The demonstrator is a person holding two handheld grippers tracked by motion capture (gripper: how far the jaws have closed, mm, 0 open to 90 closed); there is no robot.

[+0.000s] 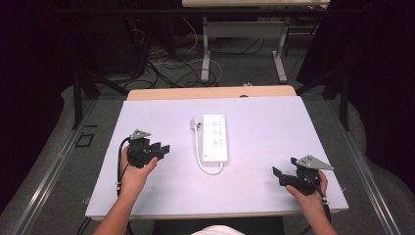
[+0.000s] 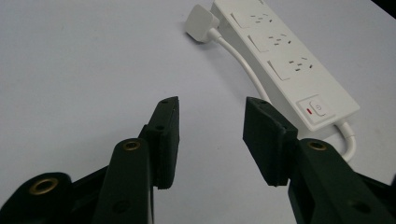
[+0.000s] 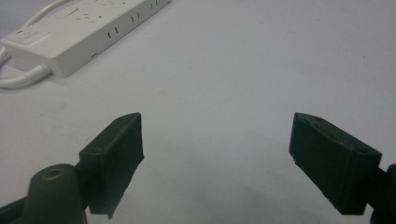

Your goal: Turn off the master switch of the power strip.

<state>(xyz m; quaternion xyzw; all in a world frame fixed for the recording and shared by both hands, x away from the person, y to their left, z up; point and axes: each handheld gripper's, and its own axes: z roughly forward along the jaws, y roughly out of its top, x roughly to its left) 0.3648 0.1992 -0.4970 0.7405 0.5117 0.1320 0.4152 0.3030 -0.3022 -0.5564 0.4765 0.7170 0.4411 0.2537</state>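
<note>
White tabletop (image 1: 147,196) ahead, we should steer our open, empty left hand-held gripper (image 2: 210,135) squarely toward the power strip's plug (image 2: 201,17), right hand-held gripper (image 3: 215,158) resting open.

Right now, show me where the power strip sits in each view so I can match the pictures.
High view: power strip at the table's centre, lying lengthwise away from the person.
Left gripper view: upper right, running diagonally, beyond the fingers.
Right gripper view: top left corner.
Shared landmark: its red-marked switch, at the end where the white cord loops out.
</note>
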